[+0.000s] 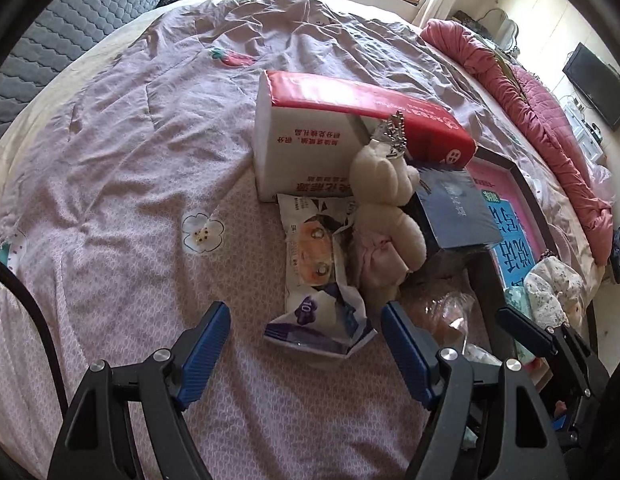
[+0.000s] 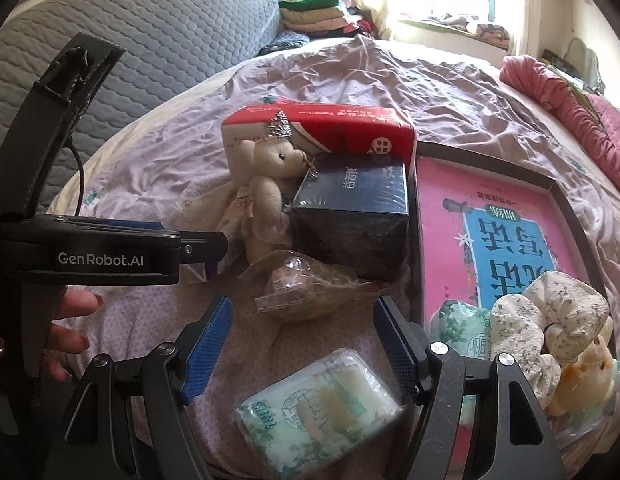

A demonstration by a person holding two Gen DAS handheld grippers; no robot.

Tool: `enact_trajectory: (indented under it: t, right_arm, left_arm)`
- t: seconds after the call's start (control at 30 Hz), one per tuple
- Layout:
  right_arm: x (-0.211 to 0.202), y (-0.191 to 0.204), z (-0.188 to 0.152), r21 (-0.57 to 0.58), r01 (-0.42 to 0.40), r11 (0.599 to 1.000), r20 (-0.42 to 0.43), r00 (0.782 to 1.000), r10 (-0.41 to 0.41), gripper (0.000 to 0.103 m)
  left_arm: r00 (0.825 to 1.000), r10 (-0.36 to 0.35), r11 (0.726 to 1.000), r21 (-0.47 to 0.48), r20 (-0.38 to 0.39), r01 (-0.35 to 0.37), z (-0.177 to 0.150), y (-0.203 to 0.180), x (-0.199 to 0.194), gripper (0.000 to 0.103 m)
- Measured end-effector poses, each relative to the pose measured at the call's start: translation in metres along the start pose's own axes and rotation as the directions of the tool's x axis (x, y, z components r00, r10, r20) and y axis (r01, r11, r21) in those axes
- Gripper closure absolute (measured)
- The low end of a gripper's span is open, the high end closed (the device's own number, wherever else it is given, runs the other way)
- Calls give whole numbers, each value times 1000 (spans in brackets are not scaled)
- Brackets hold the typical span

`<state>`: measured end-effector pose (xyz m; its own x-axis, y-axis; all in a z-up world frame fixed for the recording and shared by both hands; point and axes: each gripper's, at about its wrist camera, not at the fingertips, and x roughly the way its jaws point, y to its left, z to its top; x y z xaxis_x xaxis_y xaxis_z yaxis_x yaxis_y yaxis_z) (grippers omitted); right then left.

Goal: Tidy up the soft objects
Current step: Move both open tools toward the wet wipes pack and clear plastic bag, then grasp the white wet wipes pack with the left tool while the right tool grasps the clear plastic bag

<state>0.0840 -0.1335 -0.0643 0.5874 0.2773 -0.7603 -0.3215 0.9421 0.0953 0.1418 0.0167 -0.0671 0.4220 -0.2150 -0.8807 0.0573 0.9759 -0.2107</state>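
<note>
Nearest to us, our right gripper [image 2: 302,350] stood wide apart over the bed, its blue-padded fingers [image 2: 208,346] empty, with a soft green-and-white plastic tissue packet [image 2: 317,410] lying on the pink patterned bedspread [image 1: 110,208] just below and between them. Our left gripper [image 1: 306,354] was likewise spread wide and held nothing, hovering in front of a crumpled white-and-purple printed pouch [image 1: 317,276]. Just beyond the right gripper lay a clear crinkled plastic bag with something pinkish inside [image 2: 306,288]. To the right, a cream floral fabric scrunchie [image 2: 545,320] and a small yellow plush [image 2: 585,372] rested on the near end of a dark-rimmed tray holding a pink-and-blue book [image 2: 505,248]. Behind the bag, a small beige teddy bear wearing a silver crown [image 2: 270,184] leaned against a dark navy box [image 2: 357,216], and behind both sat a red-and-white tissue pack [image 2: 321,128]. Farther back, a rolled pink quilt [image 1: 521,112] lay along the bed's edge.
</note>
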Motion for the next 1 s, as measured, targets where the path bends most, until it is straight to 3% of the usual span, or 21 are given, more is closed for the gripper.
enact_trajectory:
  t: [0.3,0.67,0.73,1.0]
  right_arm:
    - [13,-5,8,13,-6,1000,-11,1000,7,29]
    - [43,-5,13,-4,-5,1000,-81,997,4,29]
    - [47,-5,13,4,-19,1000,-84,996,19,35]
    - [46,-14,18,60,-72,996,-51,996,75,39]
  left_arm:
    - [997,67,997,35,-30,-66,1,3,14,26]
    - [997,61,997,40,-51,-59,13,1,29,26]
    - [997,53,998,33,-59,-51,15,3,34,26]
    - [997,41,999,37,-68,-39,22,6,44,35]
